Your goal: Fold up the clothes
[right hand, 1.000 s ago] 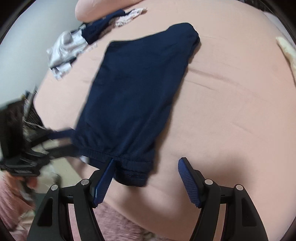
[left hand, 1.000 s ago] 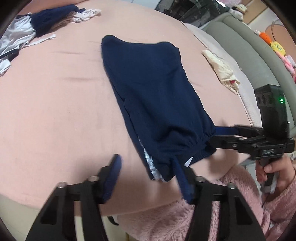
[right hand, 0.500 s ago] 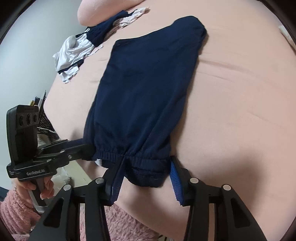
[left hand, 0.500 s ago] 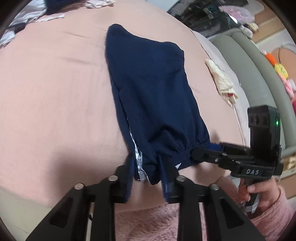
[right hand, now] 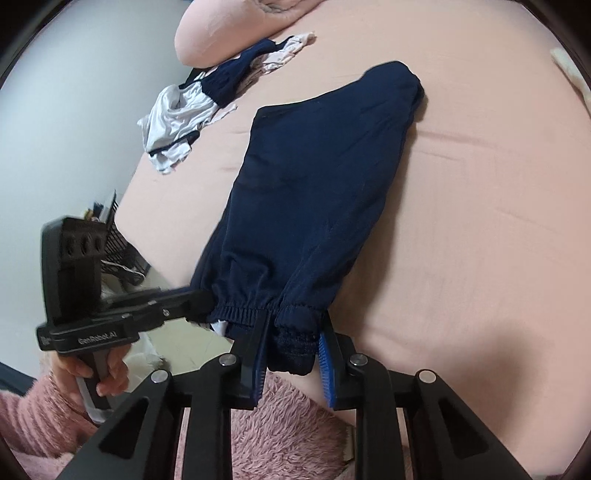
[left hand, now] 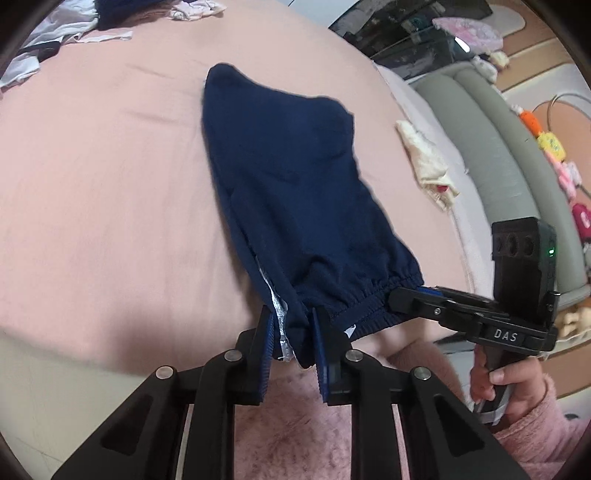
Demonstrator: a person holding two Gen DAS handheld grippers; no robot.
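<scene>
Navy blue shorts (left hand: 295,192) lie lengthwise on the pink bed (left hand: 92,166), waistband toward me; they also show in the right wrist view (right hand: 314,192). My left gripper (left hand: 293,332) is shut on the left end of the elastic waistband, where a white inner label shows. My right gripper (right hand: 291,339) is shut on the right end of the waistband. Each gripper shows in the other's view, the right one (left hand: 406,297) and the left one (right hand: 199,301), pinching the band's corners. The waistband end is lifted slightly off the bed.
A heap of white and navy clothes (right hand: 184,110) lies at the far left of the bed. A cream garment (left hand: 424,162) lies near the right edge by a grey padded bed frame (left hand: 498,140). A pink pillow (right hand: 229,29) is at the back.
Both grippers were open beside the waistband a second ago; they moved onto it and closed on its two ends, which now rise a little.
</scene>
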